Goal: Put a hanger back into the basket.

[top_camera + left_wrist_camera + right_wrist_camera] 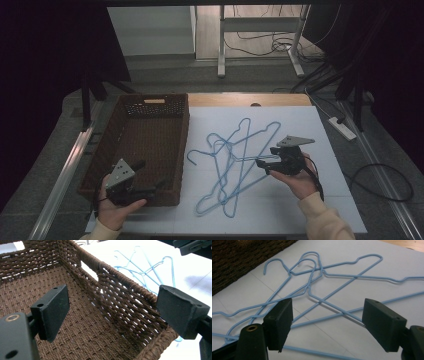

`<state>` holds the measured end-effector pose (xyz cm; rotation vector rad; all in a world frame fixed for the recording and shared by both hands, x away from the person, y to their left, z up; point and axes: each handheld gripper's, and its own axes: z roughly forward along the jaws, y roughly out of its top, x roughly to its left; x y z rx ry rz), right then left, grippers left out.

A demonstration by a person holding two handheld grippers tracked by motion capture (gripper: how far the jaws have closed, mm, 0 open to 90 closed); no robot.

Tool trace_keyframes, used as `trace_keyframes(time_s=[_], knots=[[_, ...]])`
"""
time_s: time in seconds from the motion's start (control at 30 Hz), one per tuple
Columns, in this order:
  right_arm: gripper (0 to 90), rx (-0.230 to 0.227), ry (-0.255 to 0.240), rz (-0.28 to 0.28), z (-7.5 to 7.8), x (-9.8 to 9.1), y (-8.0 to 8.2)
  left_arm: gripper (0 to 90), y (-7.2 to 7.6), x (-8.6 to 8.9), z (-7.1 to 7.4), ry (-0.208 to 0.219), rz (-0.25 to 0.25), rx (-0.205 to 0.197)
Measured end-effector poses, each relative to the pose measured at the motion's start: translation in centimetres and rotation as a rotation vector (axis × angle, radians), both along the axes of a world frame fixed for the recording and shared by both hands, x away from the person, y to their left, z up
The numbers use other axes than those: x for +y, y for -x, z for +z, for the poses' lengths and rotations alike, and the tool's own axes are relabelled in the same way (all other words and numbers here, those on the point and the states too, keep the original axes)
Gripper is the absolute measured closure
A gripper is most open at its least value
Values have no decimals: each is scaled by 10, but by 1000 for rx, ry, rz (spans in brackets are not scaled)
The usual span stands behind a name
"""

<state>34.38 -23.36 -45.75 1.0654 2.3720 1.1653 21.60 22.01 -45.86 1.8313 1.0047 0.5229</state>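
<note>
While the person stood at the near edge of the counter [280, 210], each hand held a tool out over it. The left tool [150, 190] hung over the near right corner of a dark brown woven basket [170, 107], which sat on the left part of the white-covered counter. In the left gripper view its two black jaws stood wide apart, released, with nothing between them but the woven floor and the right wall of the basket [125, 287]; one pad [53, 311] hung above the basket floor and the other above the rim. The left hand [116, 210] gripped the tool body from below.

A loose tangle of pale blue wire hangers [235, 165] lay flat on the white sheet just beside the basket's right wall, their hooks pointing toward the basket and the far side, their long bars crossing one another. The right tool [261, 163] reached in from the right, its tips at the edge of the pile. In the right gripper view its jaws also stood apart, released, with several crossing bars of the hangers [324, 272] lying between and beyond them; I could not tell whether either pad touched a wire. The right hand [297, 181] cradled the tool, a cream sleeve [325, 220] behind it
</note>
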Motion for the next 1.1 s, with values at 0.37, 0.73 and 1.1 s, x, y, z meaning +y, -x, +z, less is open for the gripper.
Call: trace_keyframes(time_s=[0.37, 0.73, 1.1], knots=[[292, 41, 13, -7, -1, 21, -21, 131, 0, -2, 3, 5, -7, -11], [330, 111, 69, 11, -19, 55, -46, 131, -1, -3, 5, 9, -12, -14], [419, 171, 162, 25, -35, 101, -71, 131, 0, -2, 6, 9, -17, -16]])
